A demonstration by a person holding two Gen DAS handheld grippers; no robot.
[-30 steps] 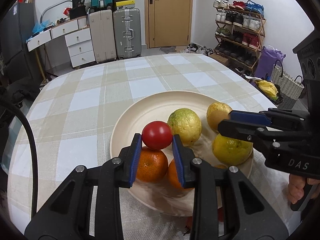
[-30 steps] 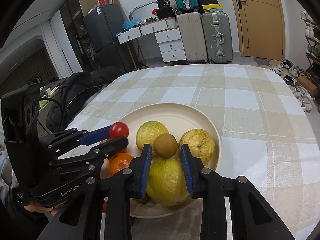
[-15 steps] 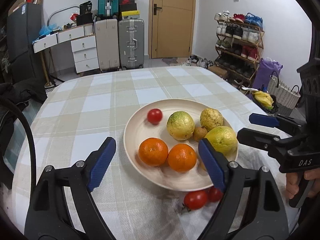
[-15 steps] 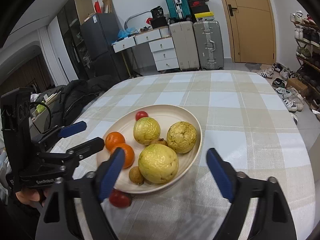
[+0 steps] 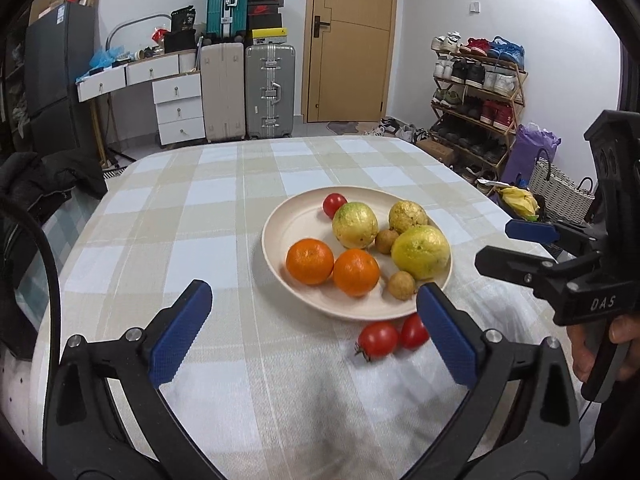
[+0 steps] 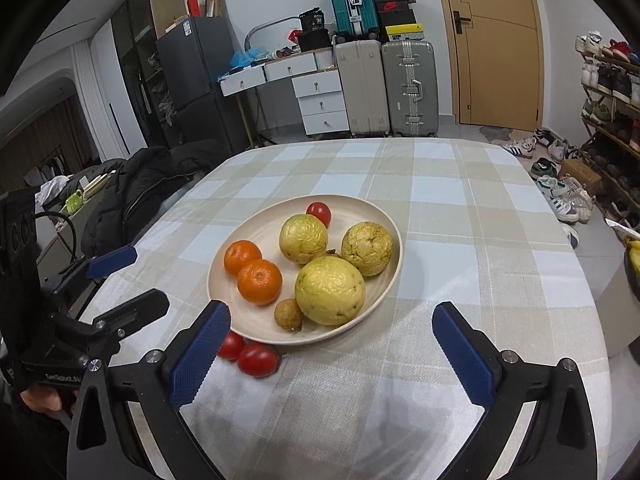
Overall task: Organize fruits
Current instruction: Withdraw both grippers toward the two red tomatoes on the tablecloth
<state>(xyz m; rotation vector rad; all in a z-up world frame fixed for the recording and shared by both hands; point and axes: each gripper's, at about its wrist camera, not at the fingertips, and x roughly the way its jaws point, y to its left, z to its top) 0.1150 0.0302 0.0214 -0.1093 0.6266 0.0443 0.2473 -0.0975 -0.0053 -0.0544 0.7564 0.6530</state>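
A cream plate on the checked tablecloth holds two oranges, three yellow-green guavas, small brown fruits and one red tomato. Two more tomatoes lie on the cloth at the plate's near edge. My left gripper is open and empty, held back from the plate. My right gripper is open and empty too, and shows at the right of the left wrist view.
The table has a rounded edge with a dark jacket on a chair at its left. Suitcases, drawers, a door and a shoe rack stand beyond. A woven basket sits on the floor at right.
Both grippers opened, let go of the tomato and the guava on the plate, and drew back and up. Two tomatoes on the cloth came into view.
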